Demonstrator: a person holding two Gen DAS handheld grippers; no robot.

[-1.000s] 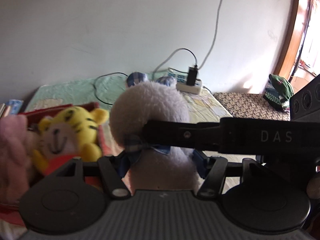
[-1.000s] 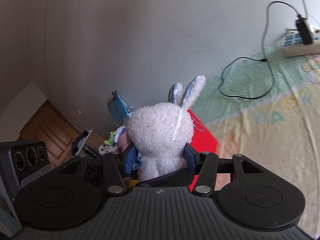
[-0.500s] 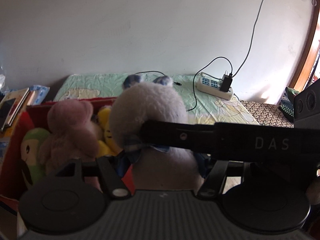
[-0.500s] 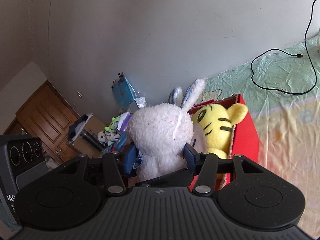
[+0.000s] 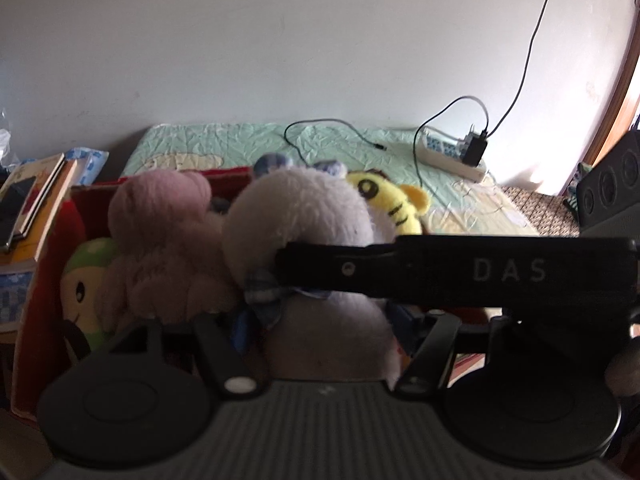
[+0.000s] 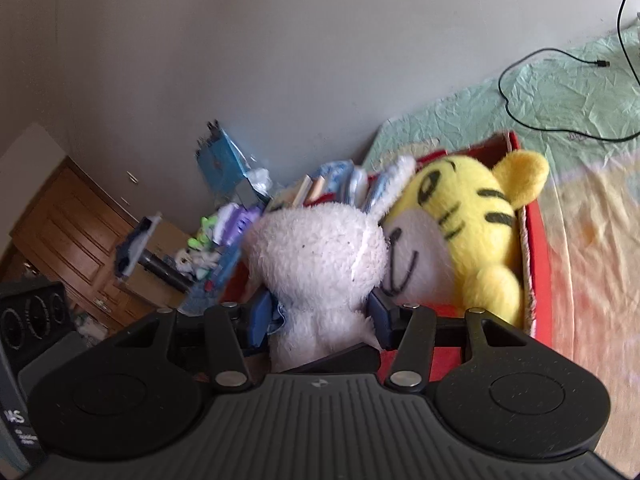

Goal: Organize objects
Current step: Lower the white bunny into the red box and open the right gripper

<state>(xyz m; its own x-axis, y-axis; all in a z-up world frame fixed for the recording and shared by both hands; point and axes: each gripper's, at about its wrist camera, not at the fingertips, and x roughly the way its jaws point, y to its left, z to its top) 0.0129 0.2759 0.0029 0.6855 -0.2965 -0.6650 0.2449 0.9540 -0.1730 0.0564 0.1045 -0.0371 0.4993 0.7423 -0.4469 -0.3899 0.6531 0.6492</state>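
A white plush rabbit (image 5: 304, 220) with blue-lined ears is held by both grippers at once. My left gripper (image 5: 320, 328) is shut on its body below a checked bow. My right gripper (image 6: 320, 316) is shut on it too (image 6: 316, 256); its black finger crosses the left wrist view. The rabbit hangs over a red box (image 6: 536, 236) that holds a yellow tiger plush (image 6: 472, 216), a pink bear plush (image 5: 164, 236) and a green-capped plush (image 5: 86, 288).
The red box (image 5: 44, 288) sits on a bed with a green-and-yellow sheet (image 5: 224, 144). A power strip (image 5: 452, 156) with cables lies at the bed's far side. Books (image 5: 32, 204) are stacked left of the box. Clutter and a wooden door (image 6: 68, 236) lie beyond.
Both grippers carried the rabbit toward the red box and lower. The tiger and pink bear now sit close beside the rabbit, and the box fills more of both views.
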